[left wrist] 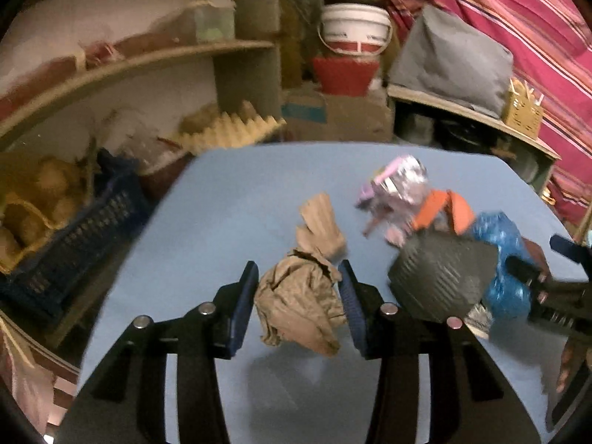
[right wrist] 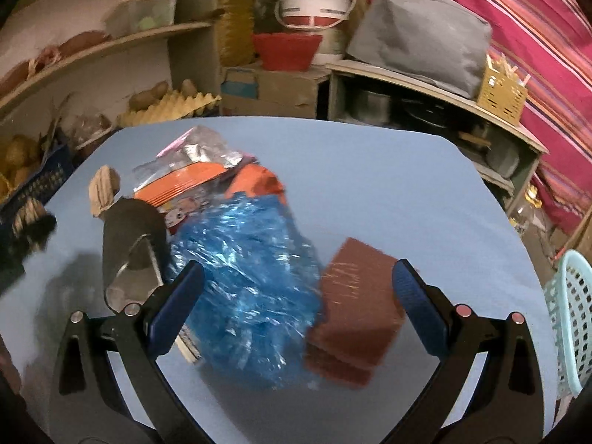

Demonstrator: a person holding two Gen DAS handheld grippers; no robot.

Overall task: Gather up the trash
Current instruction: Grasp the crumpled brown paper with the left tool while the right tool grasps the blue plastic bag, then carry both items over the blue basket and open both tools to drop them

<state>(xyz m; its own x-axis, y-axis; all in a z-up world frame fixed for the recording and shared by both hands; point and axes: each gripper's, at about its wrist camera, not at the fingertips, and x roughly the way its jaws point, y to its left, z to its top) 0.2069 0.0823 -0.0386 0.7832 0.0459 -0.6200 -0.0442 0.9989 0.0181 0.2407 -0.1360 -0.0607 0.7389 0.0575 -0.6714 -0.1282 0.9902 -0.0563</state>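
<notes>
Crumpled brown paper (left wrist: 299, 296) sits between the blue pads of the left gripper (left wrist: 299, 288), whose pads press against its sides, pinching it above the light blue worktop (left wrist: 229, 199). Just to its right lie a dark ribbed piece (left wrist: 444, 277), an orange wrapper (left wrist: 436, 211), a silver-and-pink foil packet (left wrist: 399, 181) and a crumpled blue plastic bag (left wrist: 507, 259), all heaped together. The right gripper (right wrist: 296, 288) is spread wide around that blue bag and a reddish-brown flat piece (right wrist: 355, 310) beside it; whether the pads touch either is unclear through the blur. A pale turquoise basket (right wrist: 569, 318) stands at the worktop's right edge. Shelves (left wrist: 148, 59) and a white bucket (left wrist: 355, 26) stand behind.
</notes>
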